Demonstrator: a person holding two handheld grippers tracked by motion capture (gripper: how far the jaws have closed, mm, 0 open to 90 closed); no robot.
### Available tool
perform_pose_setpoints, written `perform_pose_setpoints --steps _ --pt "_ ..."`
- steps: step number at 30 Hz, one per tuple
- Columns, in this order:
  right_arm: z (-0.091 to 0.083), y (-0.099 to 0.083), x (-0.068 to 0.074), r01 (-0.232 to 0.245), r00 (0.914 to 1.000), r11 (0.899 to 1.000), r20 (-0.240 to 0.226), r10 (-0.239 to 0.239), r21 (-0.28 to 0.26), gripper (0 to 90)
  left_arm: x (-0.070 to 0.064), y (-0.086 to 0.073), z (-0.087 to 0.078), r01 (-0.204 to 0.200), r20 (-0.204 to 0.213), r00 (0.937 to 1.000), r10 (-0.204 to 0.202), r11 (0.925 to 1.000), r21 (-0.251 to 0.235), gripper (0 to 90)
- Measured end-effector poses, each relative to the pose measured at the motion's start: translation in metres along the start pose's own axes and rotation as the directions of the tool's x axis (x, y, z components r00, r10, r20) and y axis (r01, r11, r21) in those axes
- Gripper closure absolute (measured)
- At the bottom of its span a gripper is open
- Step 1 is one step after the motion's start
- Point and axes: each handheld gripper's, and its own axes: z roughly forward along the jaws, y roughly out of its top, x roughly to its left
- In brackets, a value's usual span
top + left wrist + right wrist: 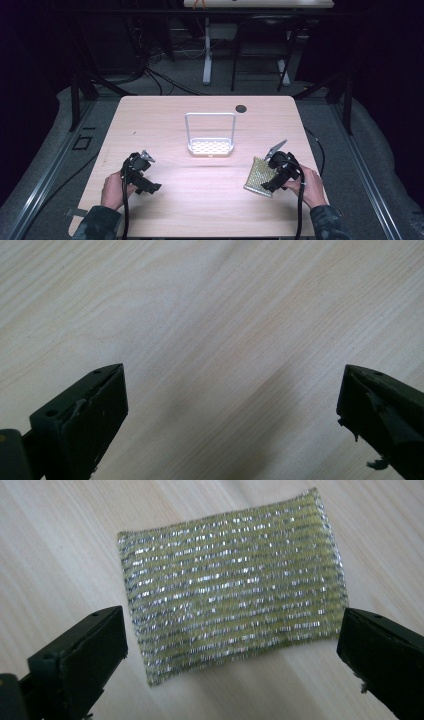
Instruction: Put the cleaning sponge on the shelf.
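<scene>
A light wooden tabletop (165, 115) with rounded corners sits in a dark room, seen from above. Near its middle stands a small white wire rack (210, 135) with a perforated base and a tall looped frame. A small dark round spot (241, 108) lies close to the far edge, right of centre. Two hands reach in from the near edge. The left hand (113, 190) holds the left black two-jaw gripper (141, 175) near the near-left corner; in the left gripper view (232, 405) its jaws stand wide apart with nothing between them, just above bare wood grain. The right hand (311, 185) holds the right black two-jaw gripper (274, 174) near the right edge, over a flat rectangular scouring pad of yellow-green mesh with silver threads (259, 175) lying on the tabletop toward the near-right corner. In the right gripper view (232, 642) the jaws are spread wide, one on each side of the pad (230, 582), gripping nothing; whether they touch it cannot be told.
</scene>
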Motion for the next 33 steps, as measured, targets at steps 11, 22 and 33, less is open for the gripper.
perform_pose_setpoints --steps 11,22,33 --pt "0.027 0.014 -0.008 -0.007 0.9994 0.999 -0.034 0.009 0.045 0.0 0.002 -0.001 -0.001 0.005 0.000 1.0000 -0.005 1.0000 -0.002 0.0" --pt "0.034 0.011 -0.005 -0.022 0.9997 0.999 -0.006 0.023 0.039 0.7 0.002 -0.001 -0.001 0.012 -0.004 0.9999 -0.012 0.9999 0.005 0.1" --pt "0.033 0.008 -0.004 -0.053 0.9985 0.998 -0.008 0.054 0.036 10.7 0.001 -0.001 -0.002 0.014 -0.011 0.9999 -0.014 0.9999 0.002 0.2"
